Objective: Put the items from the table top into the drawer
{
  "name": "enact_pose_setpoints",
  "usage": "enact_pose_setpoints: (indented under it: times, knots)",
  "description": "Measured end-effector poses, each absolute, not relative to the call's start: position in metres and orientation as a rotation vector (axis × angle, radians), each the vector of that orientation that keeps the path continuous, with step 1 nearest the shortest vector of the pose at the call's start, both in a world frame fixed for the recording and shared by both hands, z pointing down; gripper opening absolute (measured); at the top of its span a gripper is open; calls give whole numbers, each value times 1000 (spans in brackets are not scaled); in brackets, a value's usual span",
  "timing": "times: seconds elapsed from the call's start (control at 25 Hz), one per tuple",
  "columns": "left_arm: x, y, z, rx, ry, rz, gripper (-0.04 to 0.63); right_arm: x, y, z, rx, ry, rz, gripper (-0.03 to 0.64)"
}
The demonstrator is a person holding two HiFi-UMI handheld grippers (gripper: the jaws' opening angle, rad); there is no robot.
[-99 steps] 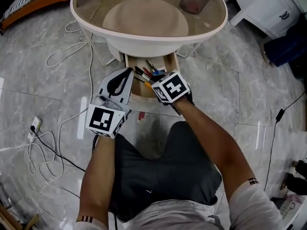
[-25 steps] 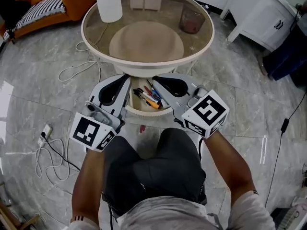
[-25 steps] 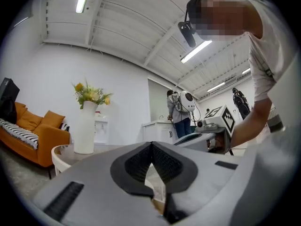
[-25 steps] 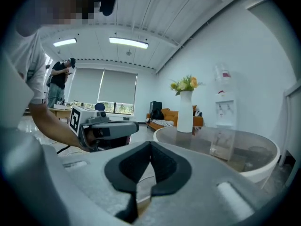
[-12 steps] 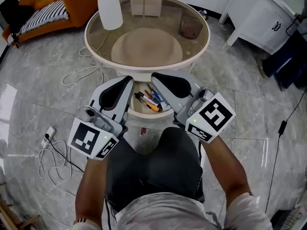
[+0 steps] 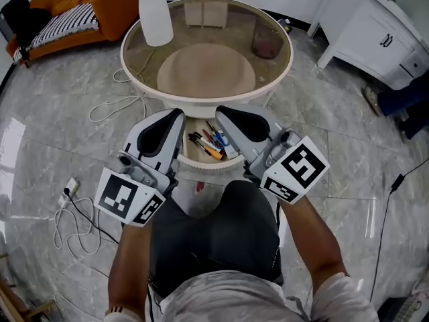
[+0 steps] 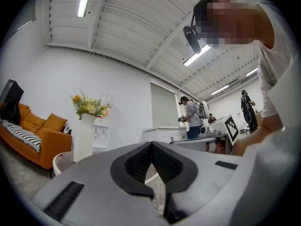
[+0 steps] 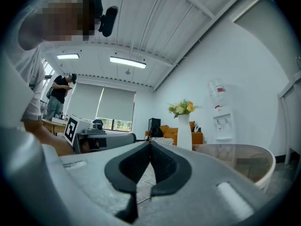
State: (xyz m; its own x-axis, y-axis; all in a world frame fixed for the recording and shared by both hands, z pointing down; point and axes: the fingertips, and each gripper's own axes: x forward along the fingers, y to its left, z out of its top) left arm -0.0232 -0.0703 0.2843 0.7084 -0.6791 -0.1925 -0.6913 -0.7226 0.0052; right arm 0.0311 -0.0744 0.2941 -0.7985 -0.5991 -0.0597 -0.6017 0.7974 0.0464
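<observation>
The round glass-topped cream desk (image 6: 201,102) stands just ahead of both grippers. Its open cream drawer (image 6: 198,159) sits below and between the left gripper (image 6: 175,116) and the right gripper (image 6: 221,113), each with its jaws pressed together on nothing. The coloured pens and markers (image 6: 209,143) lie inside that drawer, beneath the gap between the gripper tips.
</observation>
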Motion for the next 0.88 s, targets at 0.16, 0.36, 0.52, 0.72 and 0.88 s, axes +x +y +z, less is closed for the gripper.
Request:
enact_pose_setpoints:
  times: [0.16, 0.36, 0.52, 0.72, 0.88]
  knots:
    - [-18, -73, 284, -2849, 1118, 285, 0, 32, -75, 290, -980, 2941, 125, 2]
    - [-18, -75, 264, -2850, 1110, 308, 0, 33, -76, 272, -1003, 2929, 137, 2]
    - [-14, -75, 219, -2839, 1083, 282, 0, 27, -75, 230, -1000, 2947, 164, 0]
    - [-12, -68, 144, -2844, 1056, 262, 0, 17, -62, 156, -978, 2964, 87, 2]
    - [-16, -56, 97, -2864, 1076, 193, 0, 14, -51, 92, -949, 2951, 96, 1]
